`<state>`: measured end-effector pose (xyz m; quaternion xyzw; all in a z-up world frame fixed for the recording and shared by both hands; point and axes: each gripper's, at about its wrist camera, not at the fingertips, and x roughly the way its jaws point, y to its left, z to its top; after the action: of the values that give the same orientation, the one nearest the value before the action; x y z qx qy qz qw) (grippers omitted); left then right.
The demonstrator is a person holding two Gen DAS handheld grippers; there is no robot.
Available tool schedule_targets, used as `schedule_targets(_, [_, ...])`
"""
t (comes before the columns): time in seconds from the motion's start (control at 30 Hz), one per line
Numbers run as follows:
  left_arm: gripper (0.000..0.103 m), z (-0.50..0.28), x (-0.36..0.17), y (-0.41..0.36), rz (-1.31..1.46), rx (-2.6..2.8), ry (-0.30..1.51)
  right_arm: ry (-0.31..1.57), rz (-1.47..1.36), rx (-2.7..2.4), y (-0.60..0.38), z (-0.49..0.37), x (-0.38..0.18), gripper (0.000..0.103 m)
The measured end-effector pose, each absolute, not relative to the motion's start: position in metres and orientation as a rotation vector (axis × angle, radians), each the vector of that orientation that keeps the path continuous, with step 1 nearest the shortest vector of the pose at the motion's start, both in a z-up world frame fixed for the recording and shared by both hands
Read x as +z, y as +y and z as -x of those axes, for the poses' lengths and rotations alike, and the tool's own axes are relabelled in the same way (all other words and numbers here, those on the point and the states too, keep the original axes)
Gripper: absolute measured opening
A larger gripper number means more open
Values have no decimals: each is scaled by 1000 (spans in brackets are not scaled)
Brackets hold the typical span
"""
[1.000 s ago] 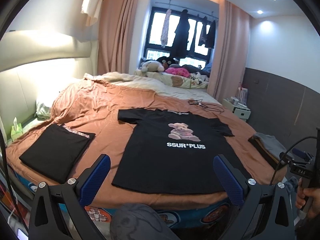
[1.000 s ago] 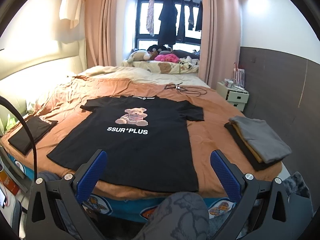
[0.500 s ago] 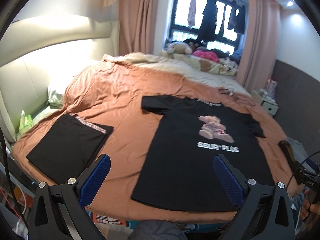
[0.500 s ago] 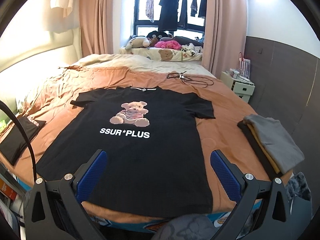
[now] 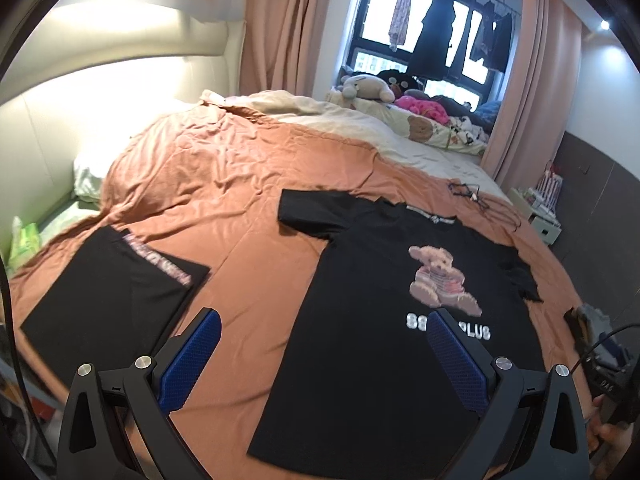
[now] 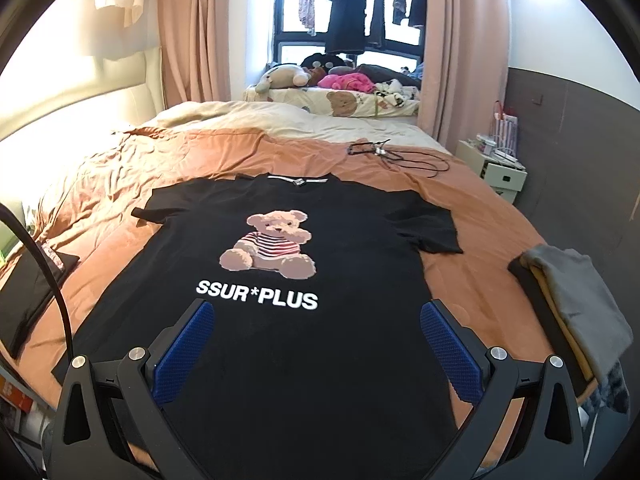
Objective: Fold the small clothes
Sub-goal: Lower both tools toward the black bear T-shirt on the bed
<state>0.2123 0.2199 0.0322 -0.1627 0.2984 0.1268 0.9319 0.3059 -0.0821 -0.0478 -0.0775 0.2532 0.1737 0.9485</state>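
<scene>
The black T-shirt (image 6: 280, 320) lies flat, print up, on the bed (image 6: 480, 240) directly ahead, light, limp cloth I judge best pinched at a sleeve or hem edge, with my left gripper (image 5: 320, 356) and right gripper (image 6: 316, 344) both spread wide, holding nothing.

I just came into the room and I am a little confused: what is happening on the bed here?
A person holds two grippers over a bed with an orange sheet. A black T-shirt with a teddy bear print lies spread flat, not yet folded. The left gripper and right gripper are both open and hold nothing. A folded black garment lies on the left, a stack of folded clothes on the right.
</scene>
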Motion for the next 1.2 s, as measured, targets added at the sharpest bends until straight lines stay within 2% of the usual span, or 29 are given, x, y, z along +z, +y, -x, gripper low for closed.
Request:
schedule_targets(0.3, [102, -281, 16, 264, 364, 256, 610, 548, 113, 441, -51, -374, -58, 103])
schedule_targets(0.4, [94, -305, 8, 281, 400, 240, 621, 550, 108, 463, -40, -396, -61, 102])
schedule_targets(0.47, [84, -322, 2, 293, 420, 237, 628, 557, 106, 477, -33, -410, -65, 95])
schedule_targets(0.57, [75, -350, -8, 310, 435, 244, 648, 588, 95, 511, -17, -437, -71, 88])
schedule_targets(0.67, [75, -380, -23, 326, 441, 236, 682, 613, 100, 531, -2, -457, -75, 80])
schedule_targets(0.83, [75, -428, -51, 346, 404, 226, 750, 653, 112, 559, 26, -496, -83, 75])
schedule_targets(1.2, [75, -499, -114, 375, 273, 238, 905, 718, 180, 591, 82, -562, -105, 75])
